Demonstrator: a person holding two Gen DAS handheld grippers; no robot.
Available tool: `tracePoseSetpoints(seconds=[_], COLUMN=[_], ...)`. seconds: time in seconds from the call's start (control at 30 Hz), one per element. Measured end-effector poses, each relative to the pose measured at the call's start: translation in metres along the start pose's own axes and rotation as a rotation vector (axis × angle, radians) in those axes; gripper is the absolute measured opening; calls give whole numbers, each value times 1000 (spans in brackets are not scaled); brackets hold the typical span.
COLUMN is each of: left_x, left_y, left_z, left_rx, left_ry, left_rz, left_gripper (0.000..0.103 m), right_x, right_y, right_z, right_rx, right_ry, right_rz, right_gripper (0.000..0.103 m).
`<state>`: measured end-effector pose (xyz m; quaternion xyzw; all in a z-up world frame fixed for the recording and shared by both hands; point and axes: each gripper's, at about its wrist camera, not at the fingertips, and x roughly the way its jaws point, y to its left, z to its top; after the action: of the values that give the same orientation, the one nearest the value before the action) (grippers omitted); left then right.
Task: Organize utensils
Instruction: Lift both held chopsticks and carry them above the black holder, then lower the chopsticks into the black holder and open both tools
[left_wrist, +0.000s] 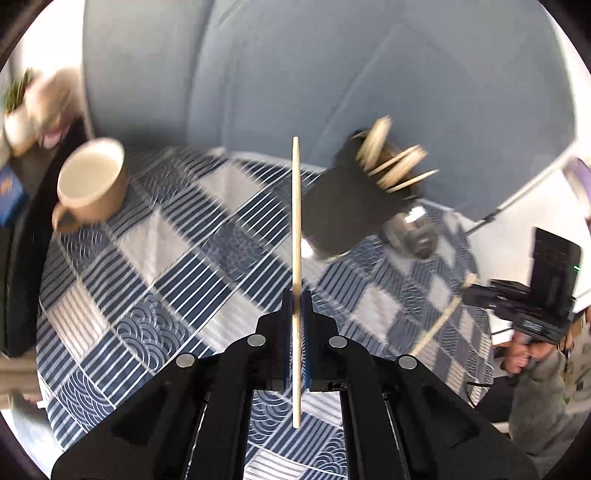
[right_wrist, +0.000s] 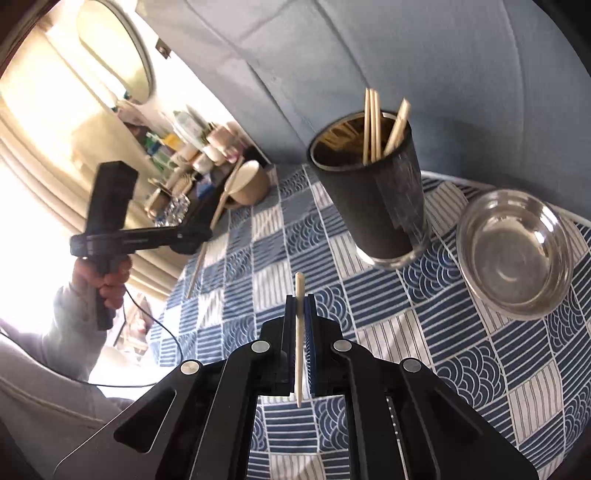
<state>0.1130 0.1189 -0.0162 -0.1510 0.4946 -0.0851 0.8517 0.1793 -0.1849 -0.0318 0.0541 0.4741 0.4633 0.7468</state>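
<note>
My left gripper (left_wrist: 296, 295) is shut on a long wooden chopstick (left_wrist: 296, 206) that points up and away above the table. A black holder cup (left_wrist: 349, 206) with several wooden sticks in it stands to its right. My right gripper (right_wrist: 300, 301) is shut on another wooden chopstick (right_wrist: 299, 332), short of the same black cup (right_wrist: 373, 195). In the right wrist view the left gripper (right_wrist: 207, 232) shows at the left, held in a hand, with its chopstick (right_wrist: 212, 225) across it. In the left wrist view the right gripper (left_wrist: 469, 291) shows at the right.
A brown mug (left_wrist: 92, 181) stands at the table's far left. A steel bowl (right_wrist: 513, 254) sits right of the cup. The blue patterned tablecloth (right_wrist: 424, 347) covers the table. A blue padded backrest (right_wrist: 406, 55) rises behind it. A cluttered shelf (right_wrist: 184, 155) lies far left.
</note>
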Motion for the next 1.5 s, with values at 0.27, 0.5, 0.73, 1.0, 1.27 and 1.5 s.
tracePoseSetpoints(seconds=[0.27, 0.5, 0.73, 1.0, 1.27, 1.5], left_x=[-39, -36, -24, 4, 25, 52], left_y=[-47, -69, -83, -91, -102, -106], left_z=[36, 71, 103, 127, 144, 155], left_rx=[119, 181, 219, 261, 325, 372], left_ry=[-105, -147, -165, -147, -169, -208], left_rz=[-44, -8, -23, -14, -1, 8], left_gripper=[5, 5, 5, 5, 5, 5], right_x=[-32, -58, -68, -75, -65, -42], right_y=[17, 27, 28, 12, -17, -40], right_z=[35, 80, 120, 158, 189, 194], right_rx=[-68, -117, -158, -175, -166, -142], right_ry=[-98, -190, -252, -313, -315, -287], right_rz=[-3, -23, -12, 4, -6, -14], right_gripper=[5, 5, 5, 5, 5, 5])
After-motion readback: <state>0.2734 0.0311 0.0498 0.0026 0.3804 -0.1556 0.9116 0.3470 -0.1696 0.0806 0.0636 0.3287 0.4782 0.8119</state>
